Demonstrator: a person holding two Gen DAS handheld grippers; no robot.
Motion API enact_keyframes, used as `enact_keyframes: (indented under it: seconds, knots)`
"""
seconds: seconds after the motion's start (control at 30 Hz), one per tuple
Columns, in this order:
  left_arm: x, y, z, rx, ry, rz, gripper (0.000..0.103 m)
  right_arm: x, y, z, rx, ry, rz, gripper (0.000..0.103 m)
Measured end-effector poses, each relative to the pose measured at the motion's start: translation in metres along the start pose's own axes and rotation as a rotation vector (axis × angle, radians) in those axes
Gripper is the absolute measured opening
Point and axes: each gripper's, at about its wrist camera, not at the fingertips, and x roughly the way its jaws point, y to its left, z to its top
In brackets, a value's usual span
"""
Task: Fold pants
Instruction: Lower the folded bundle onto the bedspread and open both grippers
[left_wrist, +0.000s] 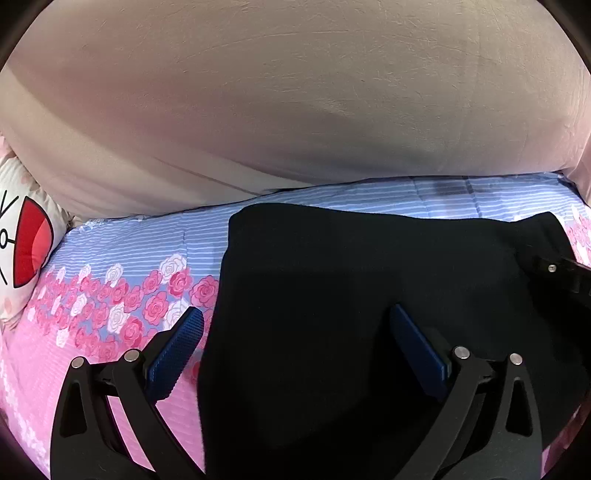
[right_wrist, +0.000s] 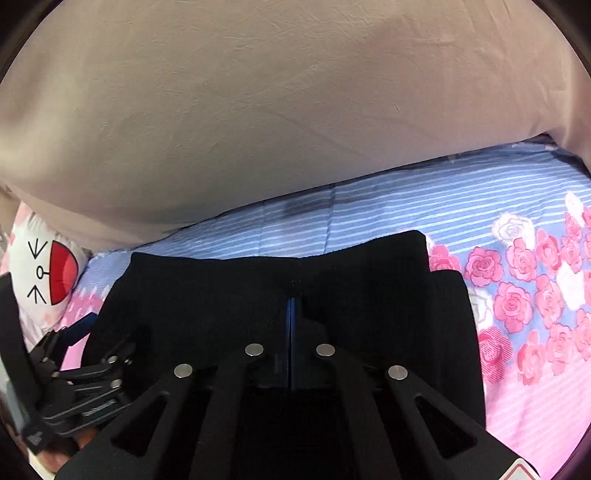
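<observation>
On the rose-printed bedsheet (left_wrist: 110, 314) the black pants (left_wrist: 351, 295) lie folded, my left gripper (left_wrist: 295, 332) gaping wide and empty over their edge, my right gripper (right_wrist: 291, 306) pinched fully together above the cloth, apparently holding nothing, so a careless drag could undo the fold.

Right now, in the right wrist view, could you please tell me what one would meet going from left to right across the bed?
Cartoon-face pillow → left gripper → black pants → rose-printed bedsheet.
</observation>
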Motion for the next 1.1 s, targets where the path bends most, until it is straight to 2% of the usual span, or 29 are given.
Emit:
enact_keyframes:
  seconds: [0.03,0.1,0.17,0.2,0.23,0.27,0.3,0.37,0.4,0.5,0.6,0.73,0.8,0.87,0.93,1.0,1.1]
  knots:
    - [-0.001,-0.001,-0.001,0.005,-0.006,0.004,0.098,-0.007,0.004,0.000,-0.006,-0.010,-0.013,0.000]
    - [-0.003,-0.001,-0.001,0.013,-0.012,0.006,0.098,-0.026,0.013,-0.001,-0.040,-0.048,-0.009,0.007]
    - [-0.002,0.001,-0.001,0.010,-0.012,0.003,0.098,-0.033,0.021,-0.003,-0.076,-0.056,-0.016,0.007]
    - [0.000,0.000,-0.001,0.009,-0.011,0.003,0.098,-0.030,0.021,-0.007,-0.108,-0.047,-0.074,0.007]
    - [0.001,0.000,0.000,0.004,-0.008,0.003,0.098,-0.022,0.017,-0.011,-0.128,-0.030,-0.147,0.001]
    - [0.002,0.002,0.000,0.003,-0.006,0.002,0.098,-0.017,0.003,-0.011,-0.118,-0.010,-0.167,0.000]
    - [0.002,0.003,0.001,0.003,-0.002,0.004,0.098,-0.022,-0.007,-0.013,-0.064,-0.016,-0.119,0.000]
    - [-0.003,0.001,0.001,0.015,-0.003,0.013,0.098,-0.041,-0.010,-0.016,-0.011,-0.022,-0.086,0.002]
    - [-0.007,0.002,0.000,0.020,-0.004,0.015,0.098,-0.051,-0.006,-0.017,-0.024,-0.037,-0.084,0.005]
    - [-0.013,0.005,-0.004,0.009,0.004,0.009,0.098,-0.078,0.003,-0.032,-0.088,-0.050,-0.086,0.006]
    - [-0.024,0.010,-0.010,-0.001,0.014,0.007,0.098,-0.063,-0.003,-0.052,-0.095,0.001,-0.135,0.000]
    - [-0.055,0.023,-0.028,-0.009,-0.004,-0.016,0.098,-0.078,-0.026,-0.062,-0.001,-0.011,-0.065,0.000]
    - [-0.068,0.031,-0.040,-0.034,-0.002,-0.053,0.098,-0.098,-0.022,-0.068,-0.022,-0.045,-0.068,0.005]
    - [-0.066,0.036,-0.055,-0.045,0.033,-0.075,0.098,-0.099,-0.012,-0.077,-0.064,-0.049,-0.105,0.005]
    - [-0.049,0.035,-0.067,-0.043,0.083,-0.074,0.098,-0.088,-0.022,-0.086,-0.071,-0.021,-0.147,0.000]
    - [-0.037,0.038,-0.075,-0.084,0.097,-0.099,0.098,-0.087,-0.032,-0.089,-0.059,-0.041,-0.131,0.000]
    - [-0.040,0.040,-0.077,-0.105,0.101,-0.097,0.098,-0.097,-0.033,-0.083,-0.024,-0.033,-0.132,0.002]
